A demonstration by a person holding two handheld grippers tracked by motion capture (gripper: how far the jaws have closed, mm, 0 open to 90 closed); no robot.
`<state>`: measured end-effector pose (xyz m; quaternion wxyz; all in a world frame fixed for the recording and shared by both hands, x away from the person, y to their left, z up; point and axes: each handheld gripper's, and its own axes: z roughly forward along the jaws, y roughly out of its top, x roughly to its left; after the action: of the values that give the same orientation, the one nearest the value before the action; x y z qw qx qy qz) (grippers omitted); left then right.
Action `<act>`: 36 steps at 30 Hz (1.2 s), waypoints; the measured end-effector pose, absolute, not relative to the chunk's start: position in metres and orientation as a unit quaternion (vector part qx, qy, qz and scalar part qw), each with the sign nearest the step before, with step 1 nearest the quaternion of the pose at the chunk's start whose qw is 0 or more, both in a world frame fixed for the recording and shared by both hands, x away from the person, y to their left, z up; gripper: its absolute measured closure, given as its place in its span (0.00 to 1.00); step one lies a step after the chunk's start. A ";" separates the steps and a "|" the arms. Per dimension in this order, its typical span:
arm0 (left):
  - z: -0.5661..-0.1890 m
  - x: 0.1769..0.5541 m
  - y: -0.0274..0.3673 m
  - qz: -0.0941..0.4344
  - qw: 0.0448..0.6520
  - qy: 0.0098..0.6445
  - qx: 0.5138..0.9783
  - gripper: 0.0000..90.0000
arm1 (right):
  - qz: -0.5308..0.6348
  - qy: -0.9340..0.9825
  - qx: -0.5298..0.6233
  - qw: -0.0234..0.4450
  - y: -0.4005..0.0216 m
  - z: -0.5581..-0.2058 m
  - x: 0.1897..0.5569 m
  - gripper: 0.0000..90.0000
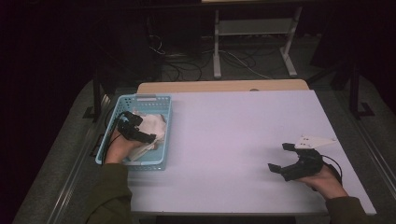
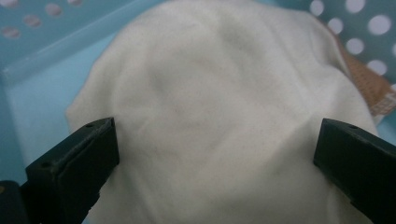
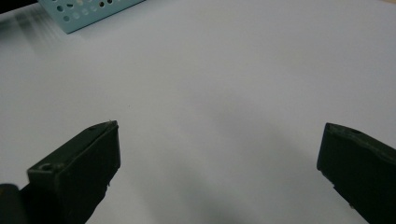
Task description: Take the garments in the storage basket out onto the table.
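You are at the reach-in step: the table point(image 1: 243, 135) is bare apart from the basket point(image 1: 122, 103) at its left edge, and the white cloth point(image 2: 219, 107) lies inside it. Your left gripper point(image 1: 135, 131) hangs over the cloth, jaws spread wide on either side of it, not yet pinching. Next, lower and close on a fold. A brown item point(image 2: 369, 86) under the cloth is unclear. Your right gripper point(image 1: 283, 160) rests near right, jaws apart, holding nothing.

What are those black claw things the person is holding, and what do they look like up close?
Each is a hand-held gripper: the left hand-held gripper and the right hand-held gripper are black, with two blocky flat-faced jaws. A thin black cable trails from the left one; the right carries a pale three-cornered plate. The person wears olive-green sleeves.
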<state>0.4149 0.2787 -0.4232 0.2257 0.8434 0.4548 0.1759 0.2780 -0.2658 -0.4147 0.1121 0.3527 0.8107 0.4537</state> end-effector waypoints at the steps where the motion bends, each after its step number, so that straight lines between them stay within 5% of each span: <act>1: -0.424 0.415 0.279 0.175 0.227 0.455 0.843 0.00 | 0.454 0.811 0.352 0.112 -0.266 -0.415 0.278 0.00; 25: -0.432 0.419 0.283 0.152 0.220 0.486 0.832 0.00 | 0.451 0.812 0.354 0.111 -0.266 -0.416 0.278 0.00; 36: -0.429 0.417 0.284 0.137 0.225 0.481 0.836 0.14 | 0.450 0.812 0.354 0.112 -0.266 -0.416 0.278 0.00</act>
<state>0.4172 0.2836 -0.4287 0.2251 0.8361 0.4811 0.1372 0.2782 -0.2661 -0.4159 0.1119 0.3542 0.8121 0.4500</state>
